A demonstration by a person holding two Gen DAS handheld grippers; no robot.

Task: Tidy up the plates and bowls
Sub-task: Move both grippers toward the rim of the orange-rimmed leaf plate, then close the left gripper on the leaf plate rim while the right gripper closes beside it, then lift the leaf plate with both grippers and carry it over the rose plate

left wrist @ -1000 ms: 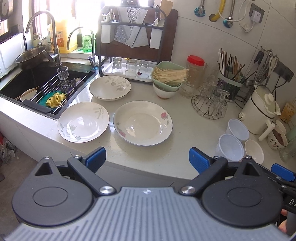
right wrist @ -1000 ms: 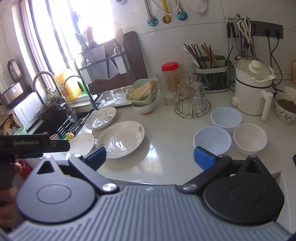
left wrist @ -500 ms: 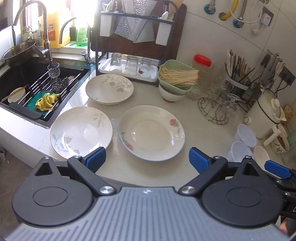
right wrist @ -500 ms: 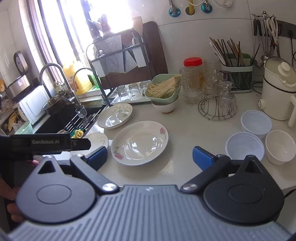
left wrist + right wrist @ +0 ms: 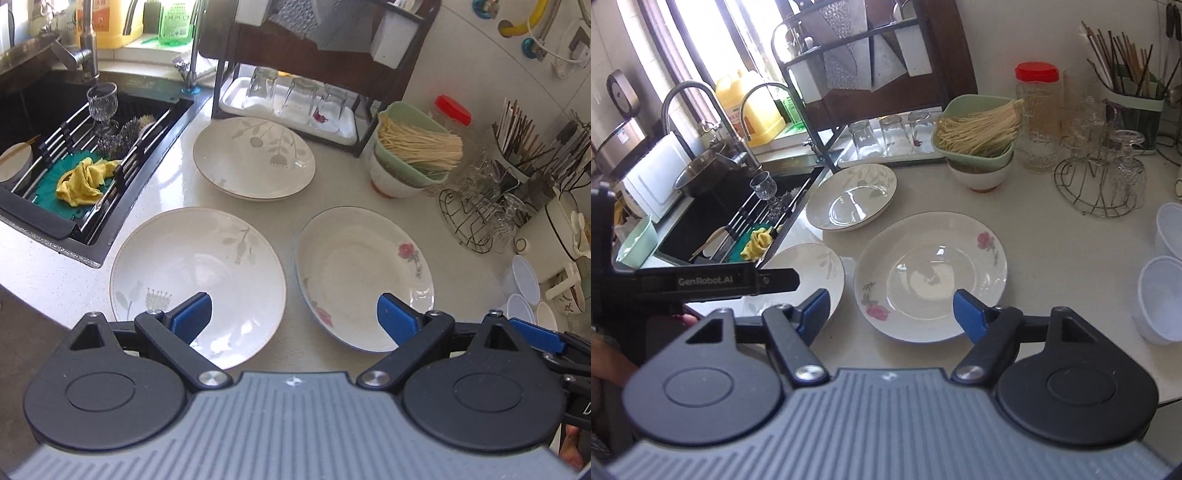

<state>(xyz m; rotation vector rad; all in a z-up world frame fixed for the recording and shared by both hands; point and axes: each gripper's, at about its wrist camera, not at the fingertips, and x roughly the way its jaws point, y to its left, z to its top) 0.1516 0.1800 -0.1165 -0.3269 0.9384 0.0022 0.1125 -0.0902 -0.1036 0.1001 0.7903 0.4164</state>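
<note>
Both hand-held grippers released, jaws wide, nothing held. Left hand-held gripper (image 5: 293, 315) hovers over the near bench (image 5: 332, 206) edge, between the leaf-print plate (image 5: 197, 284) on its left and the rose-print plate (image 5: 364, 277) on its right; right hand-held gripper (image 5: 890, 310) sits over the near rim of the rose-print plate (image 5: 931, 275). A third, grey-leaf plate (image 5: 255, 157) sits further back, by the glass tray (image 5: 236, 105); it looks like two stacked, can't confirm. White cups (image 5: 1161, 295) well apart to the right. Plates are lying flat, not touching each other. My read: glazed ceramic, stiff, fairly heavy, slippery and chip-prone. Grab at the raised near rim, one finger over and one under, pinched deep so it doesn't pivot out. Set down softly when stacking; rim-on-rim knocks are the risk.
</note>
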